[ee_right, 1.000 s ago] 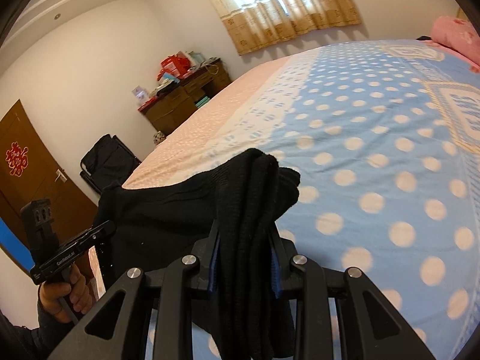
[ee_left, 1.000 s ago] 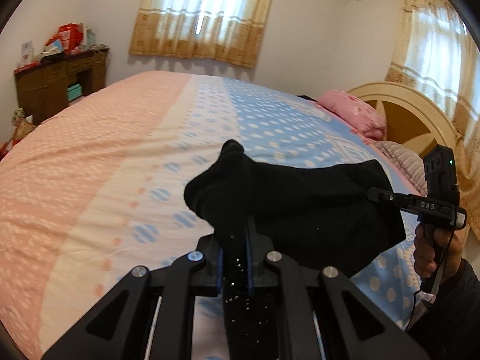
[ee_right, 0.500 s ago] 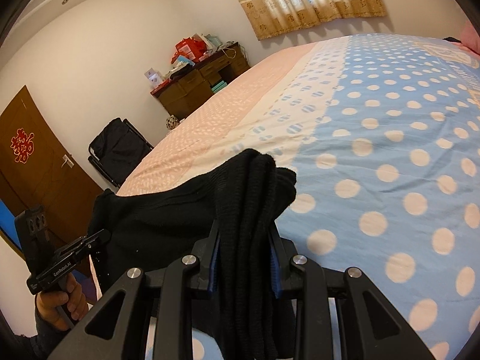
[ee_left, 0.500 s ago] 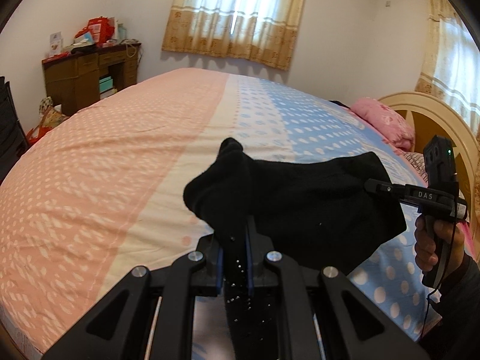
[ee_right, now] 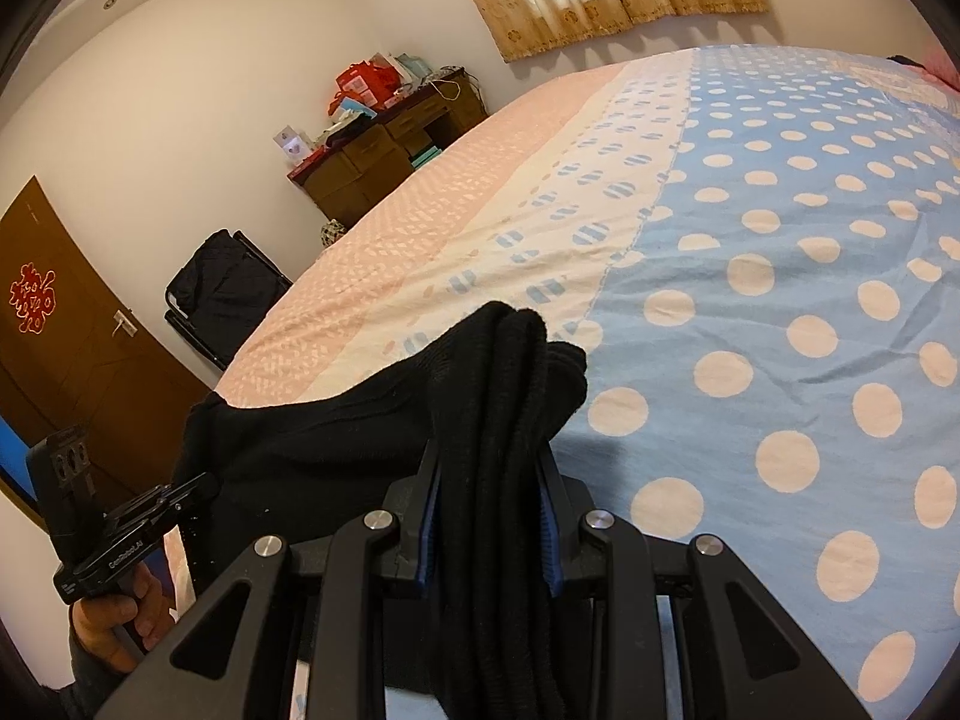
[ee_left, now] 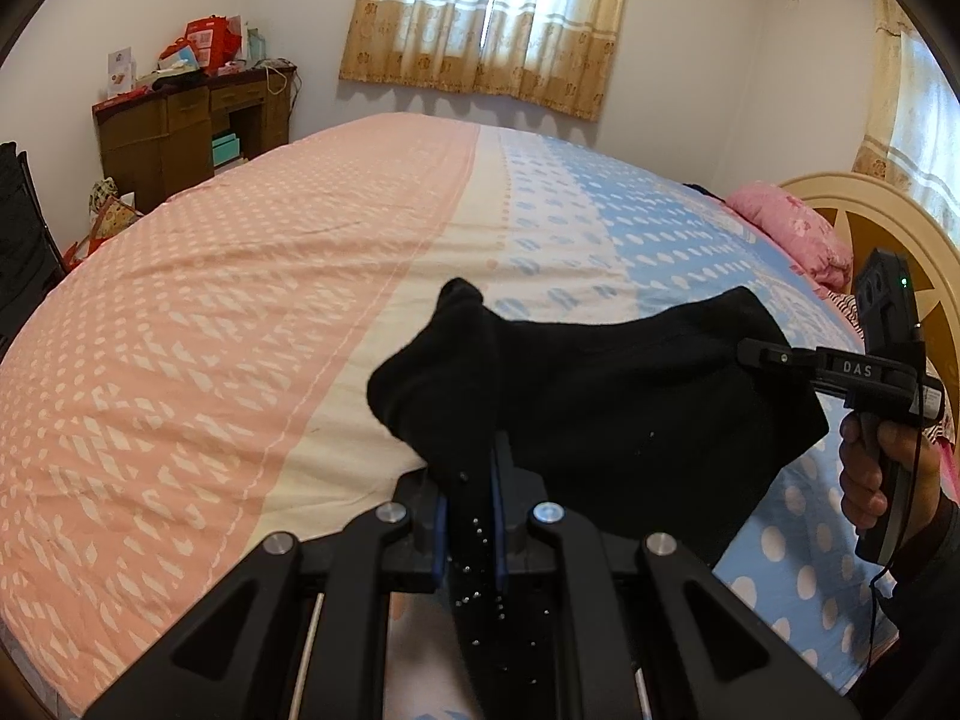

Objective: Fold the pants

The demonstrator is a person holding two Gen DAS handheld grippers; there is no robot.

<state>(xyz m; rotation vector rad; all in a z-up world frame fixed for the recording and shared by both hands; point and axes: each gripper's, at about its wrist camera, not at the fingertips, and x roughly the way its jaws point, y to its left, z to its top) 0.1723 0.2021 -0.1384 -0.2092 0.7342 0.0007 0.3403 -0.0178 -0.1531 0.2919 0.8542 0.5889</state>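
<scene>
Black pants [ee_left: 624, 396] hang stretched between both grippers above the near edge of the bed [ee_left: 252, 324]. My left gripper [ee_left: 471, 480] is shut on one bunched end of the pants. My right gripper [ee_right: 489, 480] is shut on the other end, a thick bunch of folds [ee_right: 510, 396]. In the left wrist view the right gripper [ee_left: 774, 357] shows at the right, clamped on the fabric. In the right wrist view the left gripper [ee_right: 192, 489] shows at the lower left, also on the fabric. The lower part of the pants is hidden below the grippers.
The bed has a pink, cream and blue dotted cover [ee_right: 780, 300]. A pink pillow [ee_left: 792, 234] and a round headboard [ee_left: 870, 222] are at the right. A wooden desk [ee_left: 186, 126] with clutter, a black chair [ee_right: 222, 294] and a brown door [ee_right: 66, 354] stand beyond the bed.
Both grippers have swung with the pants toward the foot side of the bed, so more pink cover and the desk are in view. Both grips are unchanged.
</scene>
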